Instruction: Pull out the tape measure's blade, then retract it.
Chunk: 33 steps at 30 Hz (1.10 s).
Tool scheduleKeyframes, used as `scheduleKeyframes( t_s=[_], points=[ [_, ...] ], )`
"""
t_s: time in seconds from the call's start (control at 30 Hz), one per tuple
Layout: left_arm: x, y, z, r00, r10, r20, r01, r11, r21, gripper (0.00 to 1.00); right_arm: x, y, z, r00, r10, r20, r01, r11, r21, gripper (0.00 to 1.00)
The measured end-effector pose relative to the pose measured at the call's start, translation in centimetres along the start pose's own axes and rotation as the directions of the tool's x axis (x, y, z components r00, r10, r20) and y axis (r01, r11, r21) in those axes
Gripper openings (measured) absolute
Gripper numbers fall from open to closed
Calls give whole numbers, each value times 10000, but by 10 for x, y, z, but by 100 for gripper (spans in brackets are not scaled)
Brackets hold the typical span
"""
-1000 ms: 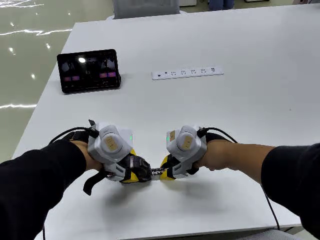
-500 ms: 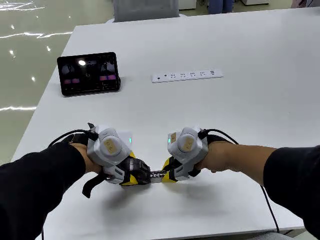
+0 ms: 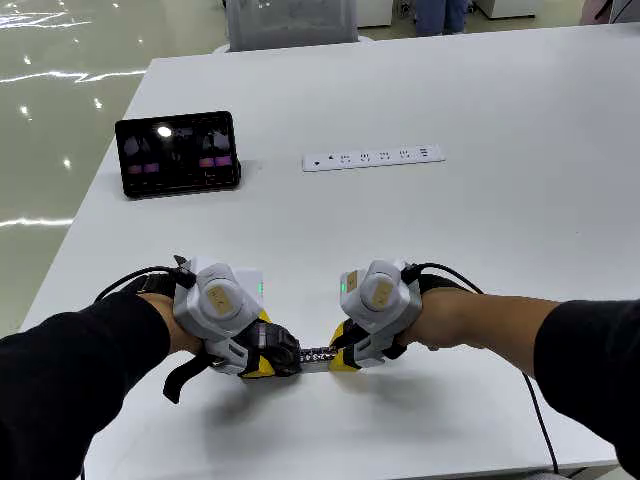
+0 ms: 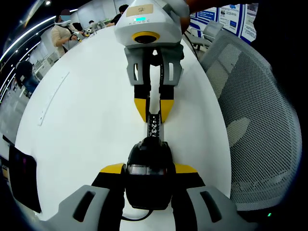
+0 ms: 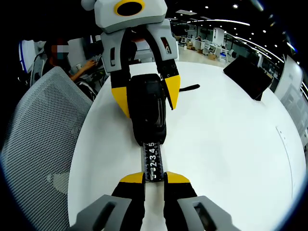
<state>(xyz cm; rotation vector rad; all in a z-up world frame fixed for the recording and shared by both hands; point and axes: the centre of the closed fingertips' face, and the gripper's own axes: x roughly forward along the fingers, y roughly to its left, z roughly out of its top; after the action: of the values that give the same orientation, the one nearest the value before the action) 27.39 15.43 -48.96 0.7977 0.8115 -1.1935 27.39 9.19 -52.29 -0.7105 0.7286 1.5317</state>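
Black tape measure (image 4: 148,185) near the bench's (image 3: 480,230) front edge, left gripper (image 4: 149,168) jaws clamped on its case, right gripper (image 5: 154,178) jaws pinched on the short drawn-out blade (image 5: 152,161), open bench beyond, tablet (image 3: 177,150) and power strip (image 3: 373,157) well apart.

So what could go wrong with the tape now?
The right gripper pinches just the end of the blade, so it might slip and the blade could snap into the case. The left gripper holds the case only by its sides, so a hard pull could twist it loose.
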Motion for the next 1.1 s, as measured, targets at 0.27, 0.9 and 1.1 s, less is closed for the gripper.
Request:
scheduleKeyframes(
  t_s=[0.27,0.9,1.1],
  points=[
    [0,-1,1,10000,6,-12,-6,10000,41,31,-3,0,-3,10000,-24,-67,24,10000,-23,11],
    [1,-2,2,10000,17,-27,-17,10000,56,31,-11,0,-16,9997,-6,-226,6,10000,0,11],
    [1,-1,2,10000,23,-25,-23,10000,51,31,-14,-2,-20,9996,-10,-272,10,10000,-7,11]
  ],
)
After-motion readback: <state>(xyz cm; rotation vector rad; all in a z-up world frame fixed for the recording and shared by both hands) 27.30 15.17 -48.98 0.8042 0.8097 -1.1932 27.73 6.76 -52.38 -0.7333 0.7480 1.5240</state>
